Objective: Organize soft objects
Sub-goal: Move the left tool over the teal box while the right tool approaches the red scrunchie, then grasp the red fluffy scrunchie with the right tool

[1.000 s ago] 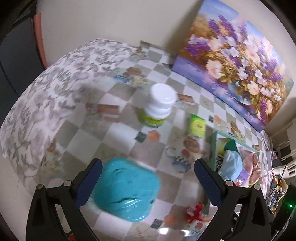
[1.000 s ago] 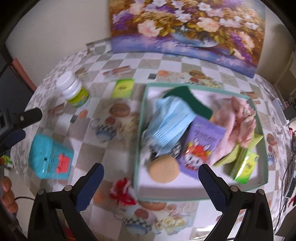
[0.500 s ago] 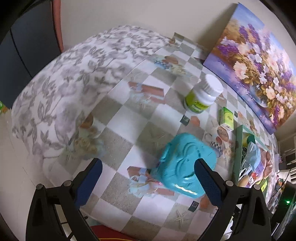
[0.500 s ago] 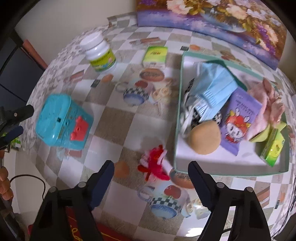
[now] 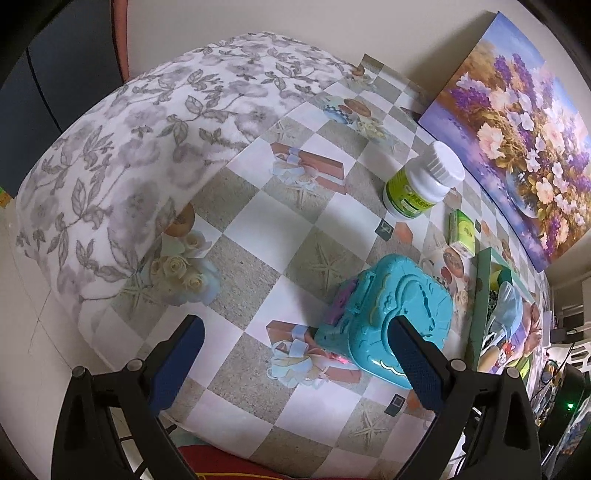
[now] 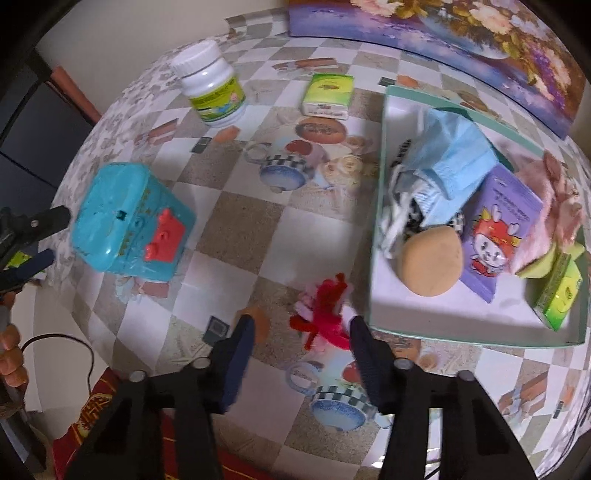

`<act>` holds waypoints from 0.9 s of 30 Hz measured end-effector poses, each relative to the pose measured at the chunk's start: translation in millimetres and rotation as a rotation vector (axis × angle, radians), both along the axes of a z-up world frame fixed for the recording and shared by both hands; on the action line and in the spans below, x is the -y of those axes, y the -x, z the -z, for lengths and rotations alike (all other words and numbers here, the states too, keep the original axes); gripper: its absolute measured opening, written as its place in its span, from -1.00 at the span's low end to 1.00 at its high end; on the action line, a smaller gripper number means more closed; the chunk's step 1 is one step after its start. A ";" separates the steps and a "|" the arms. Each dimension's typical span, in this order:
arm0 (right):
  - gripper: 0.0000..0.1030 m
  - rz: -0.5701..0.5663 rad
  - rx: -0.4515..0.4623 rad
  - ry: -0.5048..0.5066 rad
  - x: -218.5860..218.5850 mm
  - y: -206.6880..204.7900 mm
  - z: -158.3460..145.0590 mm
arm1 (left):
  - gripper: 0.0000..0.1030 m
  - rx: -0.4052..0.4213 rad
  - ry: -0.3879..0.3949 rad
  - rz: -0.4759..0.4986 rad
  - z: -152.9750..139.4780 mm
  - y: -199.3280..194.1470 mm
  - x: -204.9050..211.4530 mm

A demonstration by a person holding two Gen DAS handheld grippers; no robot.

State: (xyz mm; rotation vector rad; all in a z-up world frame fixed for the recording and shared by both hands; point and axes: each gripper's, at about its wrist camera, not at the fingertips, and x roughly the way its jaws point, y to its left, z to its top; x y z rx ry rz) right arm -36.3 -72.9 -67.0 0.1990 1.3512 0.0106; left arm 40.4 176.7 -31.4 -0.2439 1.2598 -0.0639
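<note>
A red and pink fuzzy toy (image 6: 325, 314) lies on the tablecloth just left of the green-rimmed tray (image 6: 382, 206). My right gripper (image 6: 301, 328) is open with its jaws on either side of the toy, not closed on it. The tray holds a blue face mask (image 6: 454, 155), a tan puff (image 6: 432, 260), a purple packet (image 6: 498, 232), pink fabric (image 6: 561, 206) and a green pack (image 6: 559, 291). My left gripper (image 5: 291, 343) is open and empty near the table's left front edge, its right finger beside the teal plastic case (image 5: 391, 317).
The teal case (image 6: 129, 225) sits at the left. A white bottle with a green label (image 6: 210, 85) and a small green box (image 6: 327, 94) stand farther back. A flower painting (image 6: 443, 33) leans on the wall. The table edge drops off at left and front.
My right gripper has moved down and forward to the red fuzzy toy and narrowed its opening around it. My left gripper has swung left and back, away from the teal case.
</note>
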 end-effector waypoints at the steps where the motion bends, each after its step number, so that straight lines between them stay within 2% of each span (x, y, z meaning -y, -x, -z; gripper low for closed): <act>1: 0.06 -0.003 -0.004 0.005 -1.0 -0.7 1.2 | 0.93 -0.003 -0.001 0.002 0.9 -0.3 0.6; 7: 0.05 0.004 -0.034 0.027 -0.6 -6.2 11.6 | 0.93 -0.009 0.008 0.012 3.9 -0.6 3.4; 16: -0.35 -0.027 -0.088 0.047 -8.8 -17.6 30.3 | 0.93 -0.006 0.012 0.029 1.6 -3.7 7.9; 22: -0.37 -0.042 -0.034 0.046 -13.2 -25.1 16.9 | 0.93 0.025 0.040 0.065 -8.2 -8.3 21.0; 27: -0.37 -0.020 0.044 0.022 -2.3 -32.2 -11.0 | 0.93 0.060 0.049 0.118 -26.3 -15.8 47.5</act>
